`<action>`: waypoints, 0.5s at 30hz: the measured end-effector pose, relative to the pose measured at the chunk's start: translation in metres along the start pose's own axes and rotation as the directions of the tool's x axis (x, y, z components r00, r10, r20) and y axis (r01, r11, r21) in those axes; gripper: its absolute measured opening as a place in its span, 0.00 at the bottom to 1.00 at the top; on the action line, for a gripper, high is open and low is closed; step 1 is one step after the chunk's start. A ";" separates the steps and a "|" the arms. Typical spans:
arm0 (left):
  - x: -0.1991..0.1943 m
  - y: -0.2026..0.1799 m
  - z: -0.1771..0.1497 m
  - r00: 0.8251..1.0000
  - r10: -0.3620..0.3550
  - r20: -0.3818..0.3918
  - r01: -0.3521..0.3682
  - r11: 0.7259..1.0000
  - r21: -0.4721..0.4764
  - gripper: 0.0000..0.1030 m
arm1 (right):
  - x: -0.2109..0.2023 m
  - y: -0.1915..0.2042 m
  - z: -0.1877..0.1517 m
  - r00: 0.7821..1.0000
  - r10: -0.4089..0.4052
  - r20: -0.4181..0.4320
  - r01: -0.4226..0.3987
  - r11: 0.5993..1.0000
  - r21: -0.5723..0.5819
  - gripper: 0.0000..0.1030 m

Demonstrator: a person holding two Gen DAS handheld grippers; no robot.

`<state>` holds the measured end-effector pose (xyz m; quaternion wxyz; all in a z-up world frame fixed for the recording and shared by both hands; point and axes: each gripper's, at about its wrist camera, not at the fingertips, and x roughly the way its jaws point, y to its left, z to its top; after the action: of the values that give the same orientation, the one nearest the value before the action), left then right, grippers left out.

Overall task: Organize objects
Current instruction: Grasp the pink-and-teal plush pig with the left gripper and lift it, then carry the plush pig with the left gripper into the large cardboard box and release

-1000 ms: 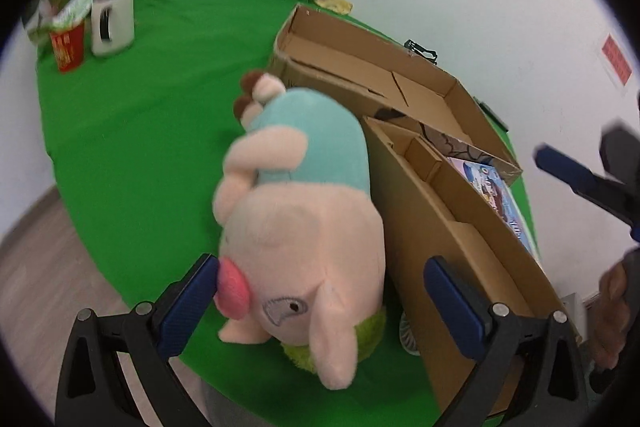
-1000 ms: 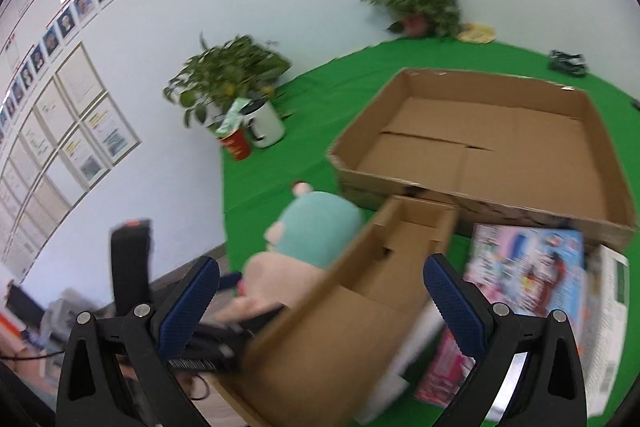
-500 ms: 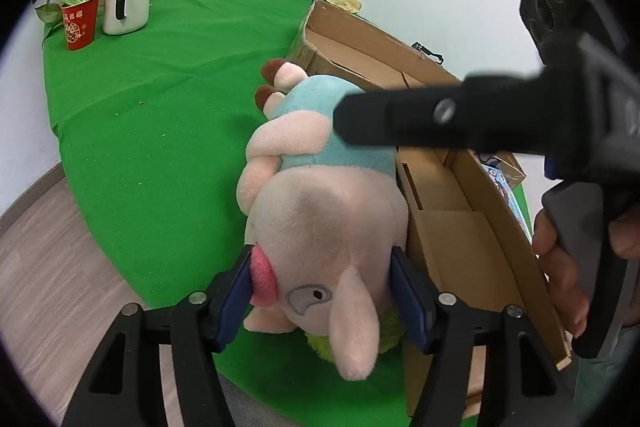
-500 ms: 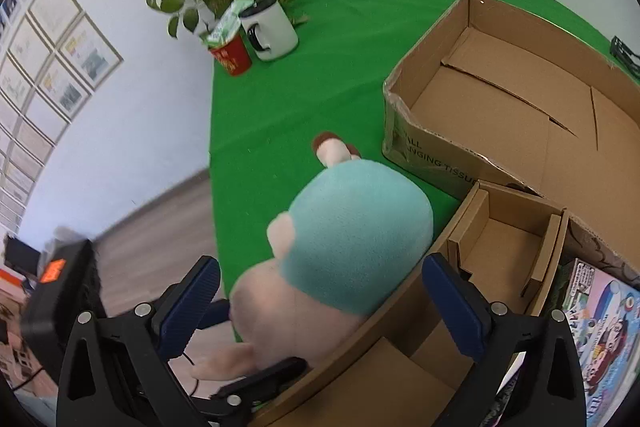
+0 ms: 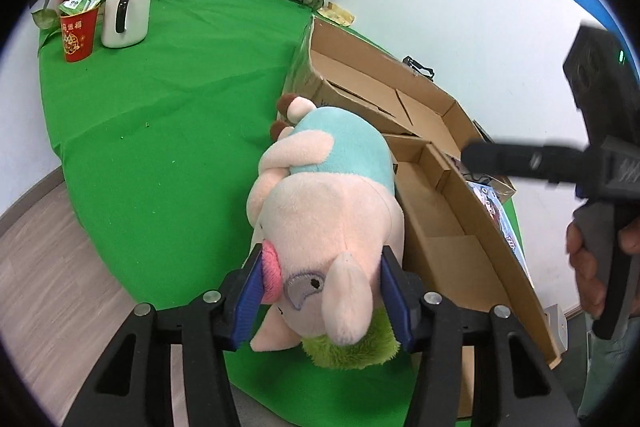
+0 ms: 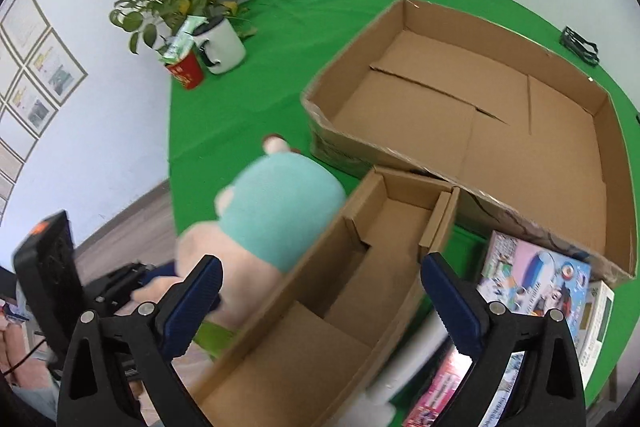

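The left gripper (image 5: 322, 285) is clamped on the head of the plush pig (image 5: 324, 223), blue pads (image 5: 251, 293) pressed into both cheeks; a second ago the jaws were wide apart around the head, half a second ago just closing in. The pig is seen lying on the green tablecloth (image 5: 160, 115), right against the outer wall of the small cardboard box (image 5: 452, 227), feet pointing to the large cardboard tray (image 5: 372, 87). No lift of the pig can be made out between frames.

The right gripper (image 6: 320, 301) is held with its jaws wide apart, nothing between them, above the small cardboard box (image 6: 360, 267). Half a second ago it was over the pig's teal back; the box now fills its lower view. The plush pig (image 6: 276, 211) is seen left of the box, motion-blurred. Colourful boxes (image 6: 536, 275) are seen at lower right, beside the large tray (image 6: 480, 107). A white mug (image 5: 126, 13) and red cup (image 5: 78, 35) are unchanged at the far cloth edge.
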<state>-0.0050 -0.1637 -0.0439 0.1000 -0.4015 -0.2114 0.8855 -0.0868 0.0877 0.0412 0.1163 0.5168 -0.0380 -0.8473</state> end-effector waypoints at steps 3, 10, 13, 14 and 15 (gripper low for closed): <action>-0.001 0.006 0.002 1.000 -0.009 -0.007 0.009 1.000 0.001 0.50 | 0.000 0.017 0.014 0.999 0.047 -0.007 -0.047 0.999 -0.010 0.97; -0.011 0.020 -0.007 1.000 -0.011 0.026 0.012 0.999 -0.044 0.48 | 0.040 0.064 0.032 0.991 0.049 -0.121 -0.057 0.996 -0.063 0.94; -0.014 0.024 -0.010 0.999 -0.002 0.041 0.004 0.998 -0.055 0.48 | 0.061 0.075 0.032 0.987 0.031 -0.157 -0.044 0.996 -0.076 0.92; -0.014 0.025 -0.011 0.999 -0.006 0.044 0.008 0.998 -0.062 0.47 | 0.067 0.080 0.032 0.987 0.014 -0.159 -0.029 0.995 -0.095 0.92; -0.015 0.025 -0.013 0.999 -0.009 0.047 0.012 0.998 -0.066 0.47 | 0.070 0.084 0.032 0.987 -0.006 -0.162 -0.013 0.993 -0.114 0.92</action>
<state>0.0144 -0.1870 -0.0534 0.0863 -0.3828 -0.2449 0.8866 -0.1325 -0.0123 0.0103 0.1499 0.5765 0.0195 -0.8030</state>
